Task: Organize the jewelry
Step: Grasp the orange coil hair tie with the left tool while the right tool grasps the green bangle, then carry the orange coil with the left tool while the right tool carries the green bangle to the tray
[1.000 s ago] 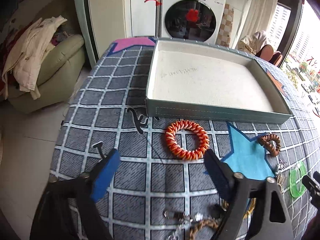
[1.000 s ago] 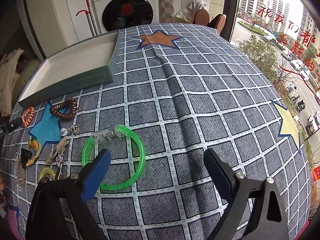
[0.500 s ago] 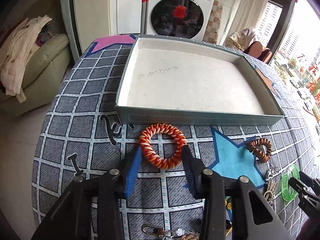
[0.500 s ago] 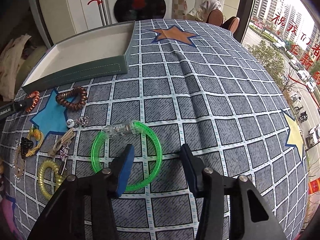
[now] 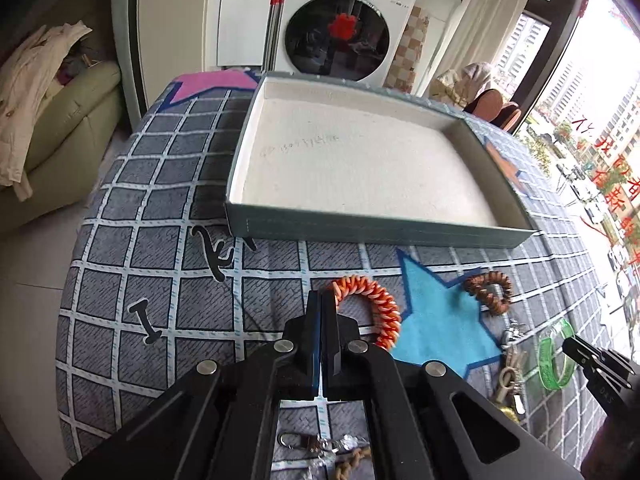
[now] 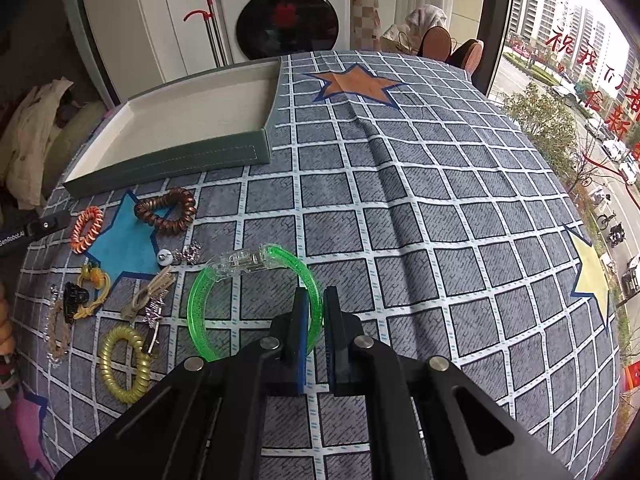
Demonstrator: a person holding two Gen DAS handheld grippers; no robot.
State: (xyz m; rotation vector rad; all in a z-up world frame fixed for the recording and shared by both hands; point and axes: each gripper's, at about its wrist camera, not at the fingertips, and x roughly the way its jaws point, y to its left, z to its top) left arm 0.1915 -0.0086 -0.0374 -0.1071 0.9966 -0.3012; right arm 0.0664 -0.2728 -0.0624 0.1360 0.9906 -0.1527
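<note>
An orange coil bracelet (image 5: 384,312) lies on the checked tablecloth in front of the grey-green tray (image 5: 360,232), which has nothing in it. My left gripper (image 5: 322,300) is closing, its pads pressed on the bracelet's left rim, which they hide. A clear green bangle (image 6: 208,292) with a see-through clasp lies flat further right. My right gripper (image 6: 316,308) is closing too, pinching the bangle's right rim between its blue pads. The bangle (image 5: 554,360) and the right gripper also show at the left wrist view's right edge.
A brown coil bracelet (image 6: 166,212) sits on the blue star. A yellow coil (image 6: 122,364), cords, a black clip (image 6: 74,298) and small charms (image 6: 188,254) crowd the near left. A metal clasp (image 5: 316,442) lies under the left gripper. The table's edge drops to the floor by a sofa (image 5: 60,128).
Both grippers went from wide open to shut. The left one closed on the orange bracelet's rim, the right one on the green bangle's rim. Both tipped slightly toward the table.
</note>
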